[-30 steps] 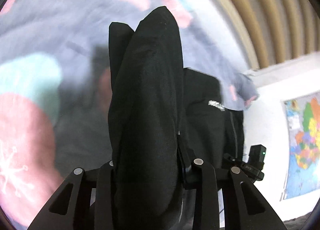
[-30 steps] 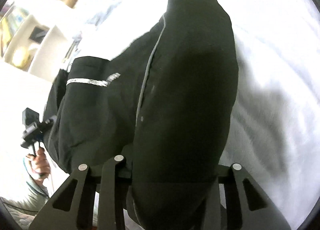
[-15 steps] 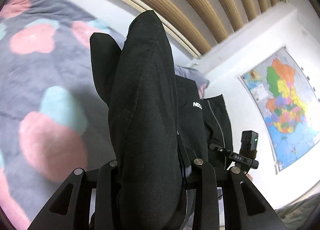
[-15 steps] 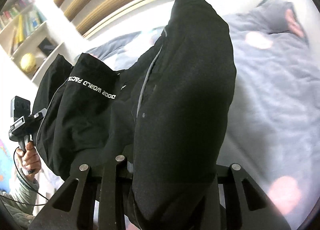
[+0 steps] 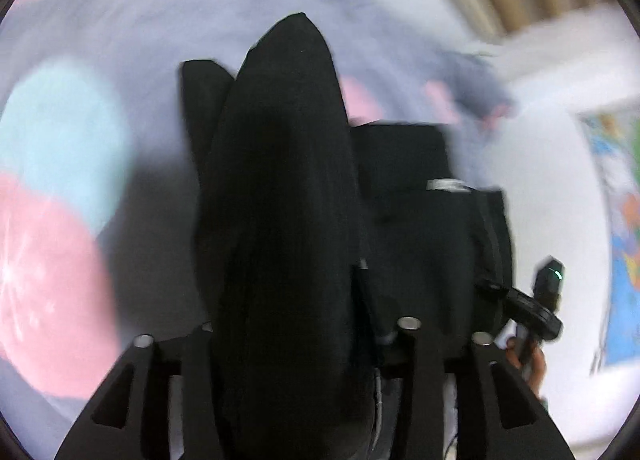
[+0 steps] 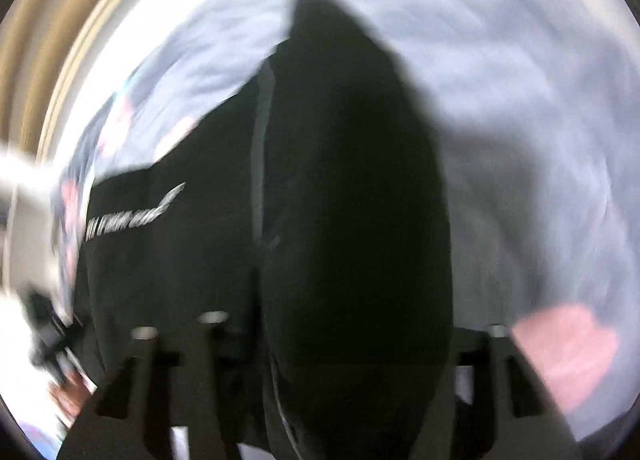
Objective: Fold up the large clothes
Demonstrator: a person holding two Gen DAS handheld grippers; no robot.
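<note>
— Why is the black garment (image 5: 280, 220) bunched up between your jaws like that?

— I carry one edge in each gripper so it hangs level over the bedspread (image 5: 132, 72); the left gripper (image 5: 304, 340) and right gripper (image 6: 352, 332) have just been opening, cloth between both.

— Are the pads pressing the cloth?

— I cannot tell; the fabric hides the pads.
</note>
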